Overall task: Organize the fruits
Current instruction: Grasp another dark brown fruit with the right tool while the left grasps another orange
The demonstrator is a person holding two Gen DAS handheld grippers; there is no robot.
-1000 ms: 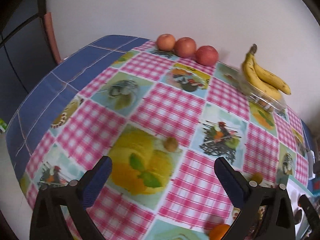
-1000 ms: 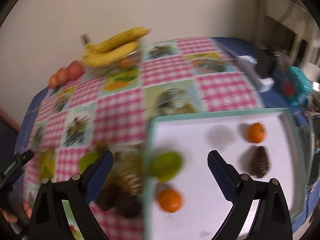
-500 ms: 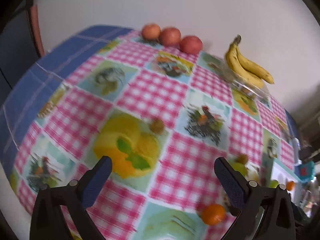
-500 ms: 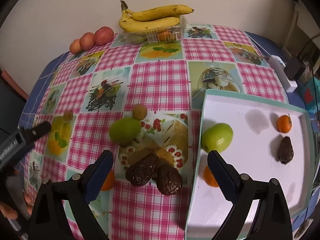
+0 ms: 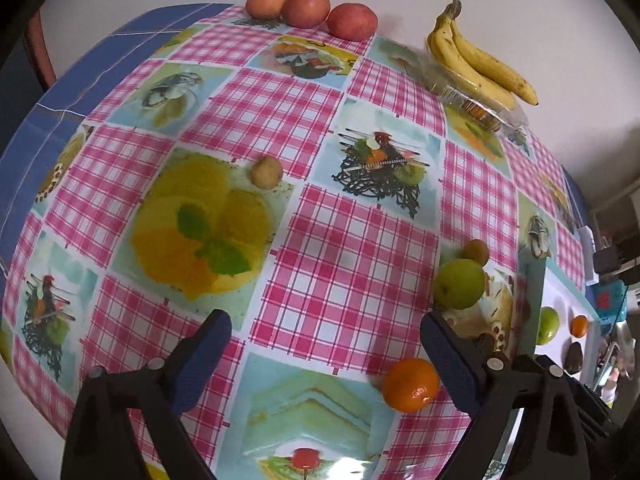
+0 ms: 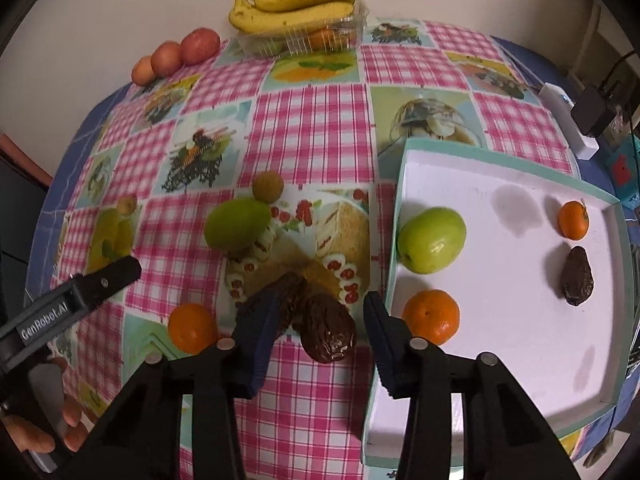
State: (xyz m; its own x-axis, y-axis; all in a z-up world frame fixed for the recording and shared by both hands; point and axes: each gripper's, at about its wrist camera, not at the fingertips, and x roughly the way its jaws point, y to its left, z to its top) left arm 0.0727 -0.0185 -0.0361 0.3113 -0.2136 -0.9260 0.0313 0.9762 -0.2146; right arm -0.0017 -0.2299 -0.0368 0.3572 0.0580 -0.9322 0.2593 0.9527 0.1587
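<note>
Fruits lie scattered across a round table point(image 6: 320, 128) covered in a pink-checked oilcloth with food pictures, and partly inside a white rectangular tray with a teal rim point(image 6: 508, 168) at the table's right.

The right gripper point(image 6: 320, 312) hovers with its blue-padded fingers narrowly parted, holding nothing. Between and just ahead of its fingertips lie two dark brown wrinkled dates: the nearer date point(image 6: 329, 334) sits in the gap, its long axis running from upper left to lower right, while the farther date point(image 6: 288, 292) touches it and slants toward the upper right, its lower end hidden behind the left finger. A loose orange mandarin point(image 6: 193, 327) lies just left of the left finger. Beyond the dates sit a green oval fruit point(image 6: 237, 229), its long axis nearly level, and a small tan round fruit point(image 6: 267, 187) touching it.

In the tray rest a green apple point(image 6: 432, 239), a mandarin point(image 6: 431, 316) just beside the right finger, a smaller mandarin point(image 6: 573, 220) and a third date point(image 6: 577, 276) standing lengthwise, pointed end away.

The left gripper point(image 5: 324, 354) is spread wide and empty over bare cloth; the loose mandarin lies just inside its right finger. Yellow bananas point(image 6: 296, 6) rest on a clear plastic box point(image 6: 320, 34) by the wall, with three red apples point(image 6: 176, 56) in a row.
</note>
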